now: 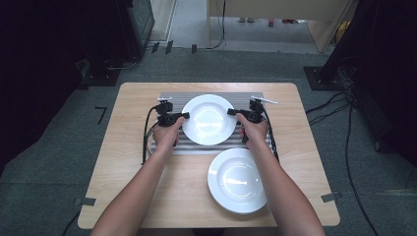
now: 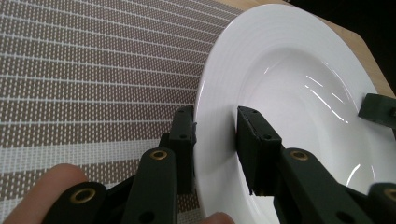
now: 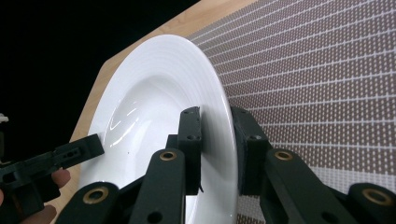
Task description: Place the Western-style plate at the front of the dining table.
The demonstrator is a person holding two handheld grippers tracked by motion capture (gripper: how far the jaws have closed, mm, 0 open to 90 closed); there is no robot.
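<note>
Two grippers hold one white plate (image 1: 208, 119) from opposite sides, and the coming move depends on that symmetry.

High view: the plate lies on the striped placemat (image 1: 167, 147) toward the far edge of the table (image 1: 133, 196), midway between its left and right edges. The left gripper (image 1: 183, 116) meets the plate's left rim; the right gripper (image 1: 231, 112) meets its right rim. The line joining the two grip points runs parallel to the far edge of the table, through the plate's centre. Neither hand is nearer; each is at the rim. A second plate (image 1: 237, 180) rests on bare wood closer to the near edge, right of centre and apart from the mat.

Left gripper view: the left gripper (image 2: 215, 144) has its jaws closed down on the plate's (image 2: 299, 84) rim, one pad under the rim and one on its upper face. The rim appears raised off the placemat (image 2: 93, 70), though a gap cannot be confirmed.

Right gripper view: the right gripper (image 3: 215, 149) clamps the opposite rim of the plate (image 3: 154, 116) likewise, jaws drawn in against both faces. The left gripper (image 3: 84, 148) appears across the bowl.

Judgement: any lift or carry should keep both hands level and equally spaced, otherwise the plate tilts about the grip line.
</note>
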